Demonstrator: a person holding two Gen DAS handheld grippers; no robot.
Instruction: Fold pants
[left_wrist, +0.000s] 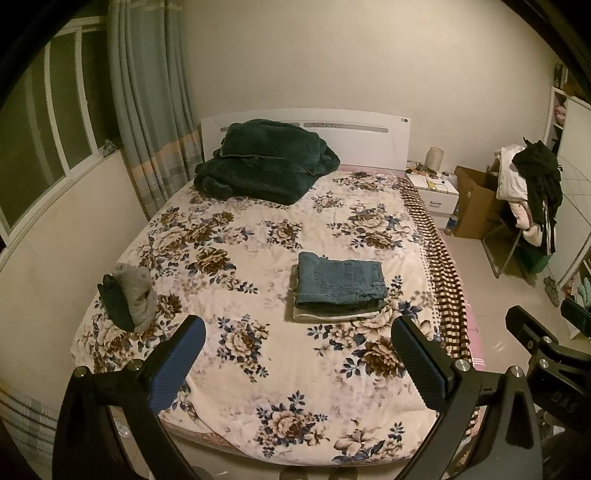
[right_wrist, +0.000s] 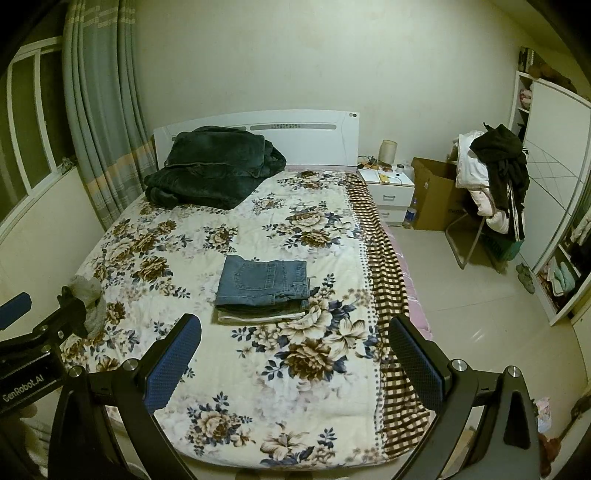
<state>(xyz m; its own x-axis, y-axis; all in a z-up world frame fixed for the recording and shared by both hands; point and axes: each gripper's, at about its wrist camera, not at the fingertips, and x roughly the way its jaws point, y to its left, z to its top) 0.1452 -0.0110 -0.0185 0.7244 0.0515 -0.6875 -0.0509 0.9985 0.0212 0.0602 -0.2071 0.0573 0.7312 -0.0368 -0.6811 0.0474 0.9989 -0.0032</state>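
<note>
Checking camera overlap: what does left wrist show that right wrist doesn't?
Left wrist only: the right gripper at its right edge; the gray and dark garments unobstructed.
Right wrist only: the left gripper, covering part of those garments; the open wardrobe shelves.
Both: folded jeans atop a stack on the floral bedspread, dark green blanket, nightstand, both grippers open.

Both wrist views look down from the foot, apparently, sharing the bed (left_wrist: 258, 387).
</note>
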